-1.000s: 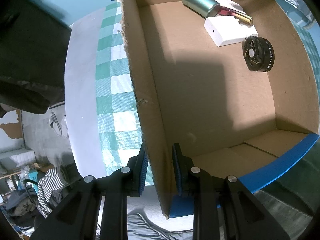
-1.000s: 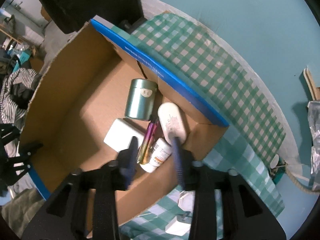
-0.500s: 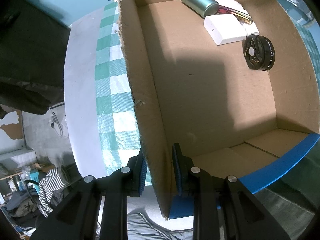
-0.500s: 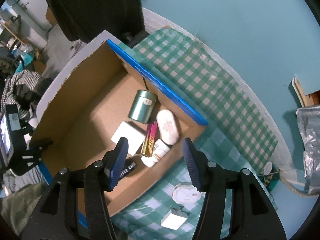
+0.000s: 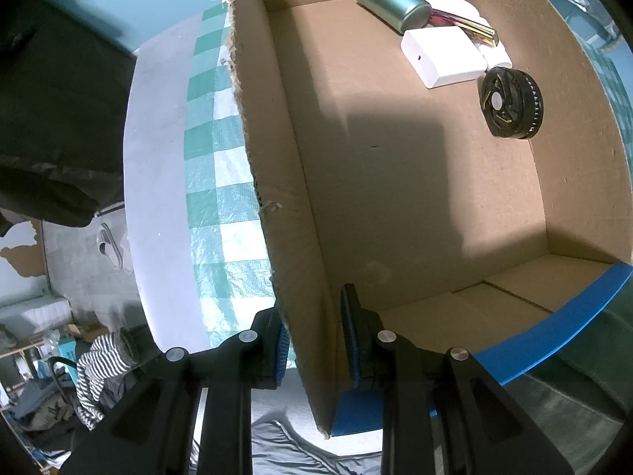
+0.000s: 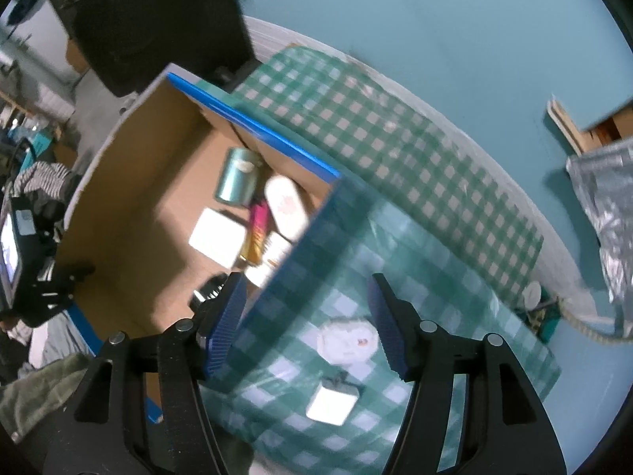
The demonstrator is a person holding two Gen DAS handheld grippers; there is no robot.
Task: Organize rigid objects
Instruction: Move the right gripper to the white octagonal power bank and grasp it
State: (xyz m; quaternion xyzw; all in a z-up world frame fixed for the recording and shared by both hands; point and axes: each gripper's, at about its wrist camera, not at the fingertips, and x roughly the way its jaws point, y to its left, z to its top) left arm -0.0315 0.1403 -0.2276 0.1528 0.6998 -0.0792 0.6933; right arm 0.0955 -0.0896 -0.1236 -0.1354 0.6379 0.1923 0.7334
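Observation:
A cardboard box (image 5: 415, 182) with blue outer sides holds a green tin (image 5: 389, 2), a white block (image 5: 445, 55), a black round fan (image 5: 510, 105), a pink-gold tube and a white oval case. My left gripper (image 5: 312, 340) is shut on the box's near wall. In the right wrist view the same box (image 6: 134, 198) is at left. My right gripper (image 6: 306, 328) is open and empty above the checked cloth, over a round white object (image 6: 348, 340) and a white square charger (image 6: 332, 403).
A green-checked cloth (image 6: 395, 150) covers the white table (image 5: 158, 198). A silver foil bag (image 6: 609, 206) and a rope are at the right edge. Dark clothing and floor clutter lie beyond the table's left edge (image 5: 59, 79).
My right gripper has pulled back out of the box and moved right over the cloth, opening wider. The left gripper keeps its hold on the box wall.

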